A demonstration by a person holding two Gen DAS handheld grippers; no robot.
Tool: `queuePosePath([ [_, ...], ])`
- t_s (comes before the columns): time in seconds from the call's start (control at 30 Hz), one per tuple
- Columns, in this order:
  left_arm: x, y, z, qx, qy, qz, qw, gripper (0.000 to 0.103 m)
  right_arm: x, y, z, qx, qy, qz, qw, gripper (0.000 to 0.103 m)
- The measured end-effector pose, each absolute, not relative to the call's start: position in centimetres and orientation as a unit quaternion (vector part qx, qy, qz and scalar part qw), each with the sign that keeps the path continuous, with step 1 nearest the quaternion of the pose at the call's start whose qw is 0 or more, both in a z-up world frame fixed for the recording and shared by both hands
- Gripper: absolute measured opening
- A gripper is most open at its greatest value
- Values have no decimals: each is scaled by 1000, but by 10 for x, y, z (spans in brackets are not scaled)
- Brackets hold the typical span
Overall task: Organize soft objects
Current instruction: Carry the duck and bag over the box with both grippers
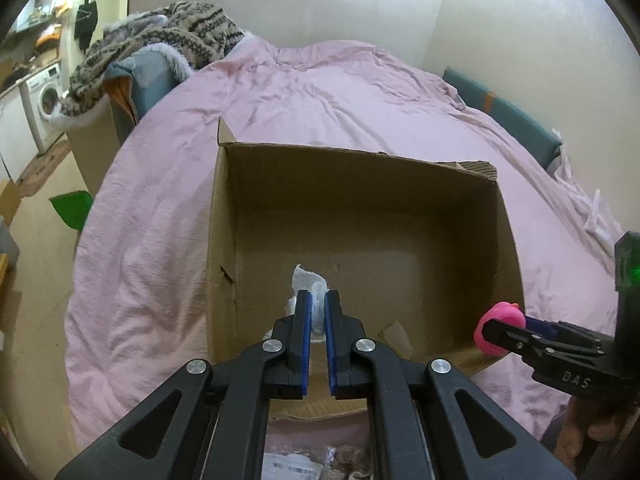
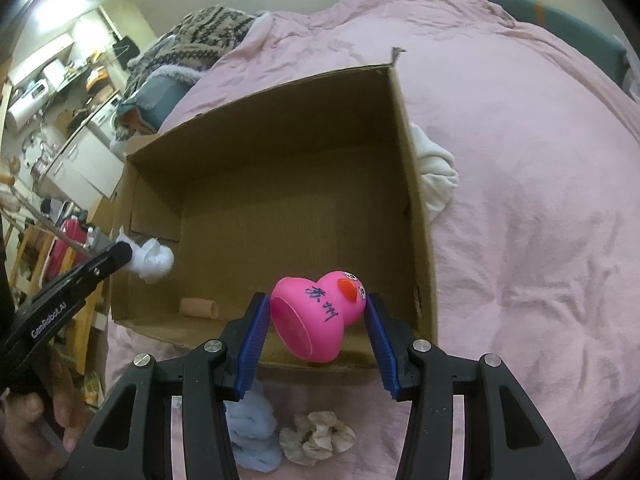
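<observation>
An open cardboard box [image 1: 224, 216] [image 2: 416, 208] lies on a pink bedspread [image 1: 152, 208]. My left gripper [image 1: 317, 300] is shut on a white crumpled cloth [image 1: 308, 282] and holds it over the box's near left part; from the right wrist view the same cloth [image 2: 154, 260] hangs at the left gripper's [image 2: 120, 254] tip. My right gripper [image 2: 316, 312] is shut on a pink rubber duck [image 2: 316, 316] with an orange beak, over the box's near right corner. From the left the duck [image 1: 500, 326] shows at the right gripper's [image 1: 490, 330] tip. A small beige roll [image 2: 199, 307] lies inside the box.
A white cloth [image 2: 436, 172] lies on the bedspread against the box's right wall. A light blue fluffy item [image 2: 252, 432] and a beige crumpled item [image 2: 316, 436] lie in front of the box. A patterned blanket [image 1: 160, 48] is heaped at the bed's far left; a washing machine [image 1: 44, 100] stands beyond.
</observation>
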State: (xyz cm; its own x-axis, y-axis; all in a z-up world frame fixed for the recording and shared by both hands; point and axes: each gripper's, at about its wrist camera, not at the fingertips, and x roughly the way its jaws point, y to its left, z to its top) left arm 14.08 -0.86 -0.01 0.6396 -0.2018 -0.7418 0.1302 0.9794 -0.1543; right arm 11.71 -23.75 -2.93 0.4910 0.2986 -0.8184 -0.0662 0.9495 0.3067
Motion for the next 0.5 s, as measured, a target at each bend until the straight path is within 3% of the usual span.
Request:
queuePosePath([
  [0.5, 139, 1, -3, -67, 422, -95, 899, 9, 120, -242, -30, 131, 498, 100, 851, 52],
])
